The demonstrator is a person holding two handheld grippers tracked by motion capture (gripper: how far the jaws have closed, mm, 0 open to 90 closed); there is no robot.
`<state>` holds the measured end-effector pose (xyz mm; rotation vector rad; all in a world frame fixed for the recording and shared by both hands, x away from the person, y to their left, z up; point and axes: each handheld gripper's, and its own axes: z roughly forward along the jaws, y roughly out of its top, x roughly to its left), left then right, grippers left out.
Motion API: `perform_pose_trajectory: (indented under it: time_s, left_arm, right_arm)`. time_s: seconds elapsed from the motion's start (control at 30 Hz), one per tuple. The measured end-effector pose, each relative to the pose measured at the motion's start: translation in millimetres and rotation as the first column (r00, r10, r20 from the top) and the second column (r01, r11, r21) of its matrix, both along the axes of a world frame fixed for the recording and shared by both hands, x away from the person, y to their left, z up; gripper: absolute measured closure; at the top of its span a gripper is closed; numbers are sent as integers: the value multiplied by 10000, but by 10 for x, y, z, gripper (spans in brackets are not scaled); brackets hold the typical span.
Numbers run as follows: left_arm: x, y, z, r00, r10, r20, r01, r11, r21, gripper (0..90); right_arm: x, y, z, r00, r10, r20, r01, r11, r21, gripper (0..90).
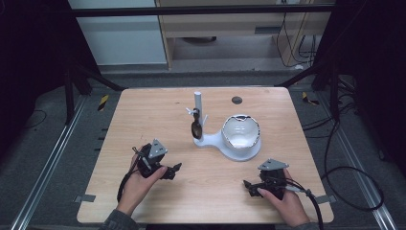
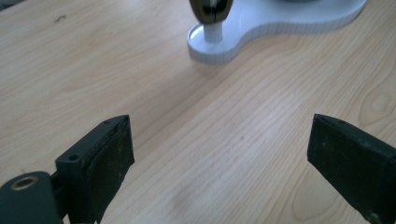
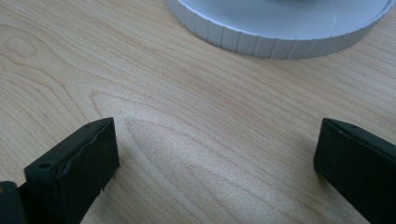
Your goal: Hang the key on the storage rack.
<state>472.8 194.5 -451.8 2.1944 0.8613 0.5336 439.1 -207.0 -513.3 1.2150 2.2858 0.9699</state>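
Dark spoon on white stand

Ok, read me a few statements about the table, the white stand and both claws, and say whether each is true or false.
1. The left claw is clamped on the spoon. False: its jaws stand open over bare wood.
2. A dark spoon hangs at the post of the white stand. True.
3. The bowl sits on the stand's round base. True.
4. The right claw holds the bowl. False: it is open, nearer the front edge of the table.
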Motion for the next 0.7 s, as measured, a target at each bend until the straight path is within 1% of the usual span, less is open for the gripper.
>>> perform_pose_trajectory:
  time_s: [0.03, 0.1, 0.2, 0.27, 0.37, 0.47, 0.63, 0.7]
  left_arm:
    - [-5, 25, -14, 10000, 64, -22, -63, 9999, 113, 65]
    - [-11, 81, -30, 9998, 162, -76, -160, 9997, 195, 65]
    - [-15, 172, -52, 9992, 327, -242, -323, 9993, 184, 63]
    - [-12, 238, -86, 9978, 536, -382, -531, 9985, 142, 63]
    - [-13, 337, -160, 9947, 882, -537, -881, 9961, 40, 63]
    - [-4, 420, -213, 9917, 1086, -692, -1086, 9941, 43, 63]
    - [32, 547, -222, 9866, 1501, -639, -1505, 9886, -13, 63]
    - [47, 605, -240, 9822, 1775, -612, -1781, 9840, -39, 63]
  right_arm:
    - [0, 0, 0, 10000, 1, -1, -1, 10000, 0, 4]
    - [0, 0, 0, 10000, 4, -6, -4, 10000, 11, 4]
    - [0, 1, 0, 10000, -6, -4, 6, 10000, 6, 4]
    - [0, 1, 0, 10000, -9, 0, 9, 10000, 2, 4]
    - [-1, 1, 1, 10000, -15, -3, 15, 10000, 3, 4]
    - [0, 1, 0, 10000, -4, -5, 4, 10000, 12, 4]
    - [-1, 2, 1, 10000, -15, -8, 15, 10000, 15, 4]
    - [-2, 4, 0, 10000, -37, -22, 37, 10000, 31, 4]
